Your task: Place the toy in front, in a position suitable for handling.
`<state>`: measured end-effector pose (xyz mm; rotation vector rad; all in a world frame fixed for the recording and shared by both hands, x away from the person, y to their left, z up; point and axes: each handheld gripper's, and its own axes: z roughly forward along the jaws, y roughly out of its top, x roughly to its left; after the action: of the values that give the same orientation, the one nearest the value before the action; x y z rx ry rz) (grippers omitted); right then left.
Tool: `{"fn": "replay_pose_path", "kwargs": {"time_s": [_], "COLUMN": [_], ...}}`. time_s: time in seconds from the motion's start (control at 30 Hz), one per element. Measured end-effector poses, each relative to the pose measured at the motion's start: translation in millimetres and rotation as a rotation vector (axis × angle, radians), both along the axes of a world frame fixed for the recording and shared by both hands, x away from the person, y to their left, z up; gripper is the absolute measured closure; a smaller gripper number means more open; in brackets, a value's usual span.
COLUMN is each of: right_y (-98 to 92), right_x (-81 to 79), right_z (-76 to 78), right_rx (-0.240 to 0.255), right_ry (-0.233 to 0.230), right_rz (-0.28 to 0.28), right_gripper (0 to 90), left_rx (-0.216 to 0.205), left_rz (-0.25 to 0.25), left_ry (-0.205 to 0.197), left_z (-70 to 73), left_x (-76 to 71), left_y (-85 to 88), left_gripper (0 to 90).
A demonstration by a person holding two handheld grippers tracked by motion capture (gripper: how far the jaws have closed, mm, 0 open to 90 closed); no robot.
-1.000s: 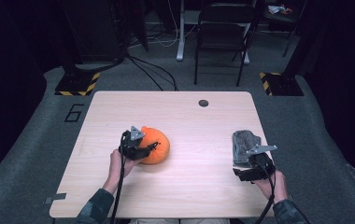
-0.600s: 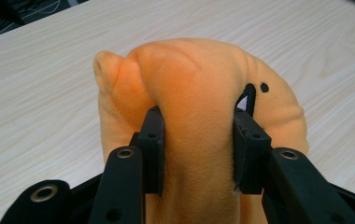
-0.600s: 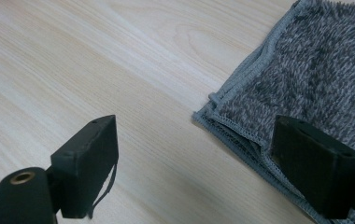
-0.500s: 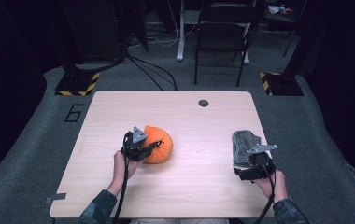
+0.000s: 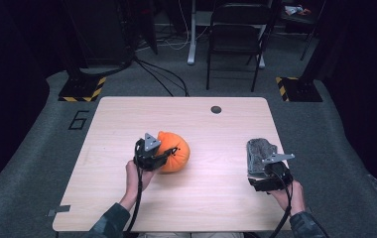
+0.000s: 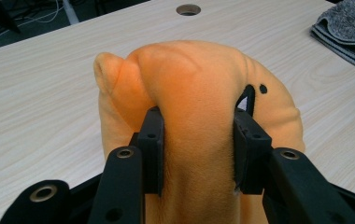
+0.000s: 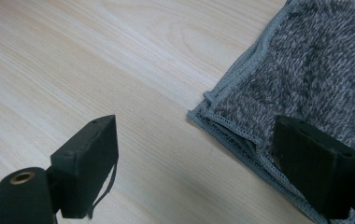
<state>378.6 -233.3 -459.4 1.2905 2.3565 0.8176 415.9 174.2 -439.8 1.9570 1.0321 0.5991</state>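
On the left half of the pale wooden surface [image 5: 102, 198], the left gripper [image 5: 162, 154] reaches from the person's left hand [image 5: 136, 174] toward the middle. Its jaws have just been closing, and they now pinch a fold of the round orange plush toy [image 5: 175, 154] between them. In the left gripper view the two black pads press into the soft fabric from either side, so that the plush [image 6: 199, 93] bulges up between and above them. A small black dot and a dark slit mark the toy's right flank in that view. The toy lies near the middle of the surface, a little left of centre, touching the gripper's front end.

Behind it, near the far edge, a small dark round hole [image 5: 216, 109] is set into the wood.

Farther right, well apart from the toy, a folded grey fuzzy cloth [image 5: 260, 152] lies flat close to the right edge. The right gripper [image 5: 262, 171], held in the person's right hand [image 5: 286, 194], sits at the cloth's near end. In the right gripper view its jaws stand wide apart with nothing clamped: one hangs over bare wood, the other over the stitched hem of the cloth [image 7: 306, 70].
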Motion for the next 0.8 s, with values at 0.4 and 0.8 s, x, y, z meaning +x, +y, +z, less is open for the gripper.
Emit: {"fn": "replay_pose_path", "kwargs": {"time_s": [0.4, 0.8], "right_y": [3.1, 4.3], "right_x": [2.4, 4.0], "right_z": [-1.3, -2.7], "right_rx": [-0.003, -0.012], "right_ry": [0.012, 0.015], "right_rz": [0.002, 0.006], "right_gripper": [14.2, 14.2], "left_rx": [-0.031, -0.08], "left_rz": [0.042, 0.081], "left_ry": [-0.009, -0.009], "left_z": [5.0, 1.3], "left_x": [0.3, -2.7], "left_y": [-26.9, -57.3], "left_gripper": [61.0, 60.0]}}
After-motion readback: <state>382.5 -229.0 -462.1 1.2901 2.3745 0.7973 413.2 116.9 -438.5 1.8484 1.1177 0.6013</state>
